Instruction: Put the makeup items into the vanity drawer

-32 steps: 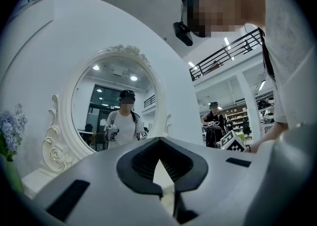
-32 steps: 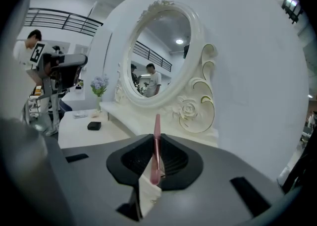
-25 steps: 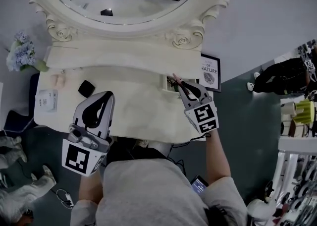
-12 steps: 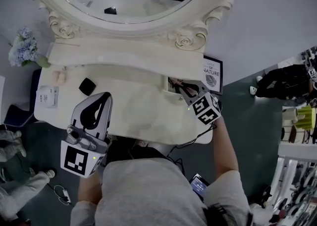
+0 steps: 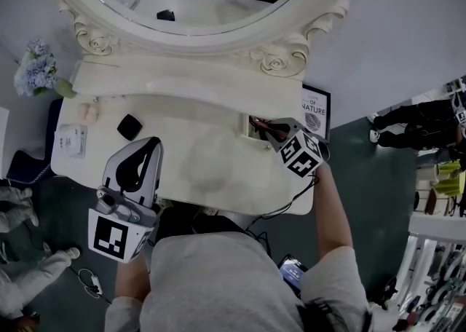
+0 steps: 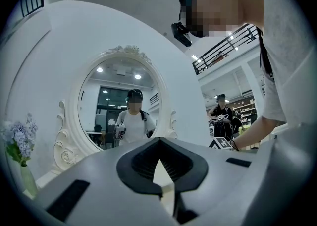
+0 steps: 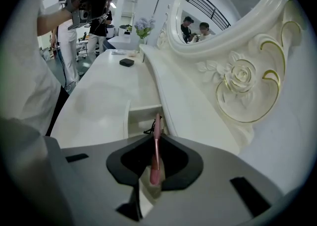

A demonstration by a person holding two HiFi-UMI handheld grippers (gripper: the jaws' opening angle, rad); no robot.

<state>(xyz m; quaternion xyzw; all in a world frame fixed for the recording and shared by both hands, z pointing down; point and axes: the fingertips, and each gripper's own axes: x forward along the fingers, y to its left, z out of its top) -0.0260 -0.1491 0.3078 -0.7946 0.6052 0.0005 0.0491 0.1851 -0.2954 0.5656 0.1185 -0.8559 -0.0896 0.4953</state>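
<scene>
My right gripper is shut on a slim pink makeup stick. The stick's far tip points down into the open vanity drawer, which shows as a small recess at the right of the tabletop. My left gripper hangs above the table's front left with its jaws together and nothing between them. A black compact lies on the table at the left, seen far off in the right gripper view. A pale pink item lies near it.
The oval mirror in its carved frame rises behind the vanity top. A white card and a vase of blue flowers are at the left end. A framed print leans beside the drawer. People stand in the room beyond.
My right gripper has moved toward the mirror with the pink stick, bringing it over the drawer, and has turned. The left gripper has hardly moved.
</scene>
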